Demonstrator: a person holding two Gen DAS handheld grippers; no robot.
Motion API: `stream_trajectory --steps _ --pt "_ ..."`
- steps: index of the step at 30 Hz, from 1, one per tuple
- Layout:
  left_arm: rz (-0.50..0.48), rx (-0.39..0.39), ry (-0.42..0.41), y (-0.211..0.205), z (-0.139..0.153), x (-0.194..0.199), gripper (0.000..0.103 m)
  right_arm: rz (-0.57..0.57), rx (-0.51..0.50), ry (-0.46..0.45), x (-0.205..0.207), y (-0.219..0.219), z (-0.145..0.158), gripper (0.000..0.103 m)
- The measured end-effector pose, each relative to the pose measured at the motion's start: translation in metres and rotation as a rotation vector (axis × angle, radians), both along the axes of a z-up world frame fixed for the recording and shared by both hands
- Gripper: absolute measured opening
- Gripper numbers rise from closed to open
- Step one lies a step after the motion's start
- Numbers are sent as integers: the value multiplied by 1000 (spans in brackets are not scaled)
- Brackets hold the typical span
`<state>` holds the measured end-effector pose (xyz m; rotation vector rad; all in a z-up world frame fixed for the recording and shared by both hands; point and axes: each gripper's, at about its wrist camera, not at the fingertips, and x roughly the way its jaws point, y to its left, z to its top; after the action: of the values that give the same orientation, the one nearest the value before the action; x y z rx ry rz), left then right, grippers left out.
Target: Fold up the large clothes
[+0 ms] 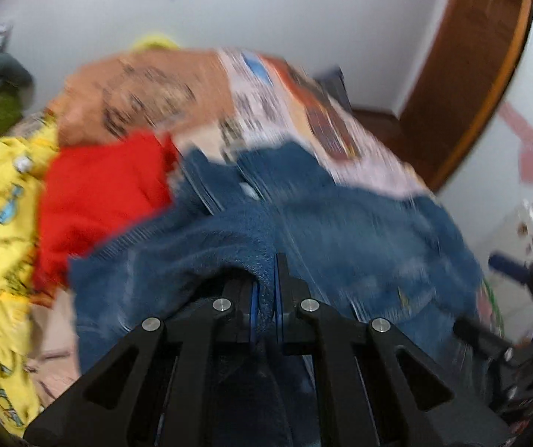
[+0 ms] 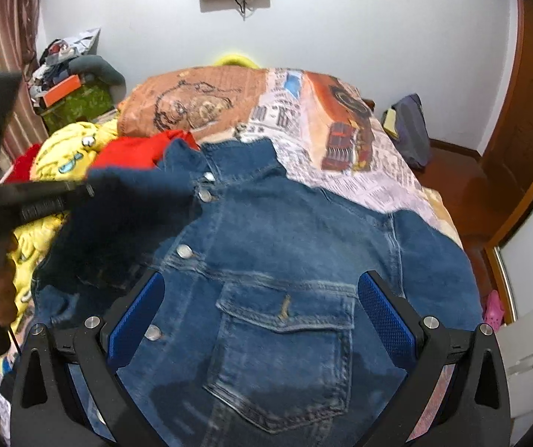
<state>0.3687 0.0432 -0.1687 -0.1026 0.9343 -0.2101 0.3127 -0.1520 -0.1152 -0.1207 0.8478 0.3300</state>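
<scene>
The left gripper (image 1: pixel 266 298) clamps the denim jacket's (image 2: pixel 285 260) edge to fold it across; the right gripper (image 2: pixel 262 320) hovers above, jaws apart.

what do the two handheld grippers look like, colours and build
Both are the same build: matte black angular linkage arms with triangular cut-outs, joined by round silver pins. The right gripper has fingers lined with bright blue dimpled pads. The left gripper shows the same blue only as thin edges between its black fingers. No cables or sleeves are visible.
</scene>
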Motion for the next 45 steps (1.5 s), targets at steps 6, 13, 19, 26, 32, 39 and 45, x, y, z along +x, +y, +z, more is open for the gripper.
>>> stream_trajectory --steps 6,13,19,26,32,39,45 --pt "-92 27 124 -34 -41 -14 6 -17 -16 39 -2 -12 -12 103" --pt "-147 4 204 -39 -58 -24 42 -23 -31 45 -5 -16 -13 103" --pt "-123 36 125 -20 -31 -48 55 3 -40 36 -4 -3 -4 103" --pt "64 63 7 64 5 -73 63 126 -62 -2 -4 46 7 103" --pt "204 146 -7 125 2 -93 63 295 -107 4 -2 108 0 103" --pt "300 128 42 173 -22 -112 63 468 -207 65 7 182 -31 103" --pt "328 157 62 187 -38 -123 63 530 -292 137 23 225 -64 103"
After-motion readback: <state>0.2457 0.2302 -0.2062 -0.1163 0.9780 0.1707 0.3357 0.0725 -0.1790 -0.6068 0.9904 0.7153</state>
